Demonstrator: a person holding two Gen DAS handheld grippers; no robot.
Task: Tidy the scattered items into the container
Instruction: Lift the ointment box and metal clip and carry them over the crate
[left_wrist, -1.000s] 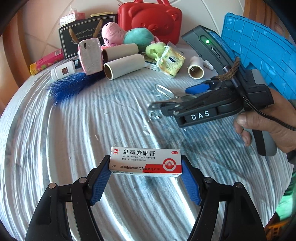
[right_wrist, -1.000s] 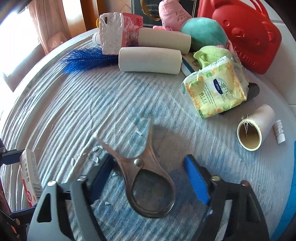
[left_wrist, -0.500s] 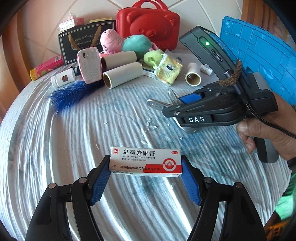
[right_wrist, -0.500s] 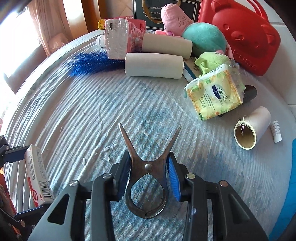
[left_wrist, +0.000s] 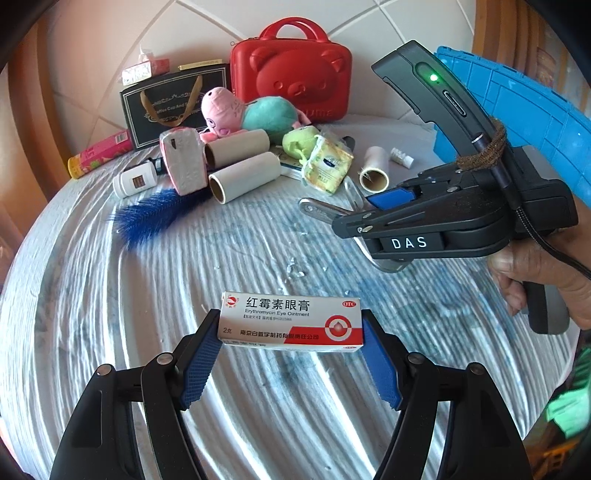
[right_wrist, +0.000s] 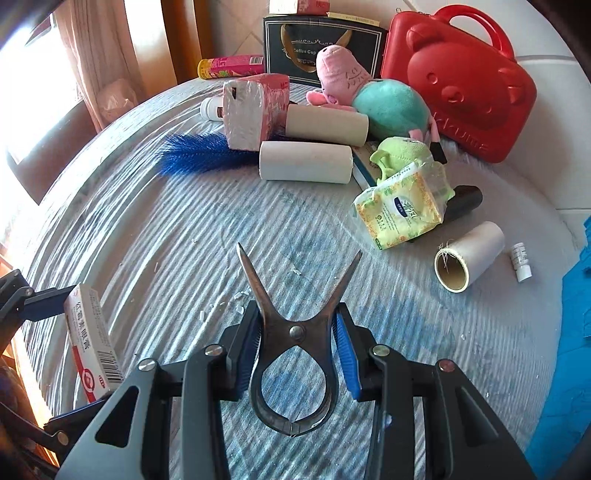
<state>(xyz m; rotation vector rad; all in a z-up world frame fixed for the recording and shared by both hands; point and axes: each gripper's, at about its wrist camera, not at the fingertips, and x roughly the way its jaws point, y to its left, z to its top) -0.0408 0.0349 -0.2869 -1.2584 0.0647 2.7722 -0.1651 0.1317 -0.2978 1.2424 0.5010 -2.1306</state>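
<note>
My left gripper (left_wrist: 290, 354) is shut on a white and red eye ointment box (left_wrist: 291, 320), held crosswise above the striped tablecloth; the box also shows in the right wrist view (right_wrist: 92, 347). My right gripper (right_wrist: 295, 354) is shut on a large metal clip (right_wrist: 293, 332), gripped near its pivot, arms spread forward, lifted off the cloth. In the left wrist view the right gripper (left_wrist: 373, 206) hovers at the right with the clip (left_wrist: 325, 210) sticking out. The blue container (left_wrist: 517, 110) stands at the far right.
At the back lie a red bear case (right_wrist: 458, 81), a black gift bag (right_wrist: 317, 44), plush toys (right_wrist: 384, 103), paper rolls (right_wrist: 306, 162), a pink tissue pack (right_wrist: 255, 110), a blue brush (right_wrist: 199, 153), a wipes pack (right_wrist: 402, 210), a small roll (right_wrist: 469, 258), a white bottle (left_wrist: 135, 181) and a small vial (right_wrist: 521, 262).
My right gripper closed on the metal clip and lifted it off the cloth. My left gripper kept hold of the ointment box and rose a little.
</note>
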